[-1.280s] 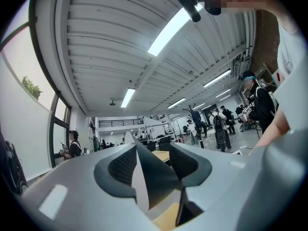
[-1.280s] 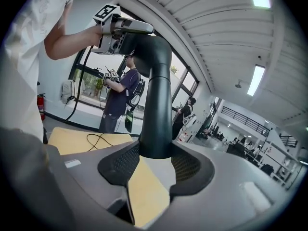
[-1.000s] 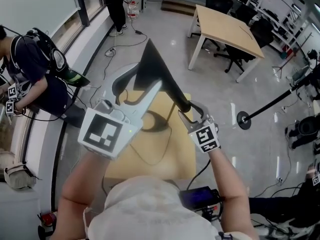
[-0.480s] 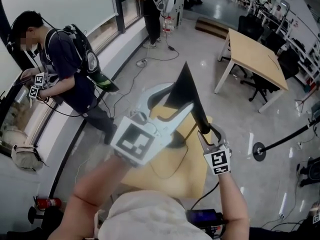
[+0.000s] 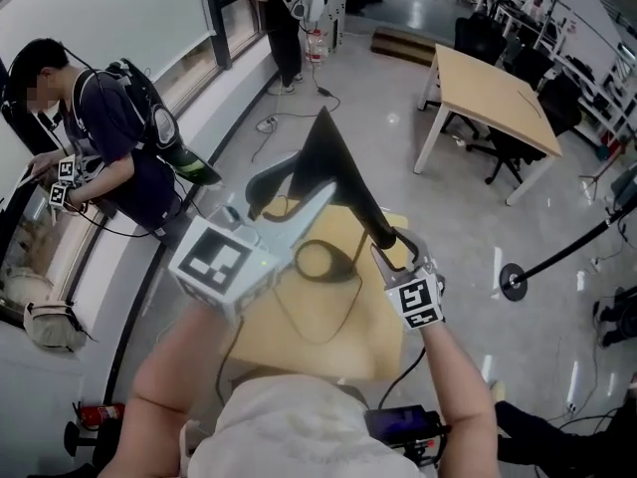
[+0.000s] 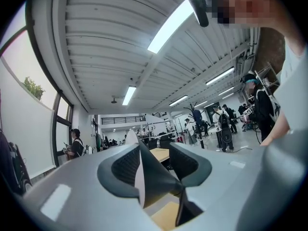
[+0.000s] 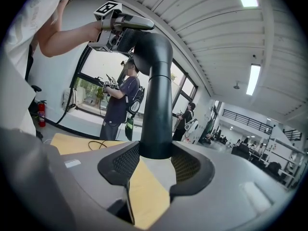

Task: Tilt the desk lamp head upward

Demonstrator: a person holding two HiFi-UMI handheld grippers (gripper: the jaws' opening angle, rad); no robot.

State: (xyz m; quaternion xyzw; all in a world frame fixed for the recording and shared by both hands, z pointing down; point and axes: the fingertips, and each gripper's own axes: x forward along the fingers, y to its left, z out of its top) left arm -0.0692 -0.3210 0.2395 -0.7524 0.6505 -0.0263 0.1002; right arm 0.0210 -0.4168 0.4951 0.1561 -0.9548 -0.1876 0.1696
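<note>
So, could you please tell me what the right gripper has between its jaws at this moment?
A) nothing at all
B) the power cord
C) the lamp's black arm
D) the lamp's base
C: in the right gripper view the lamp's black arm rises from between the pads of the right gripper, which press on it from both sides.

Surfaces showing mostly matt, with one gloss

The lamp head [image 5: 323,157] and lamp neck [image 7: 158,105] are showing smooth matt black. The right gripper [image 7: 156,165] is looking like matt grey plastic with dark ribbed pads [image 7: 126,161] — the table [image 5: 348,342] is showing pale wood, the floor [image 5: 398,98] gleaming.
</note>
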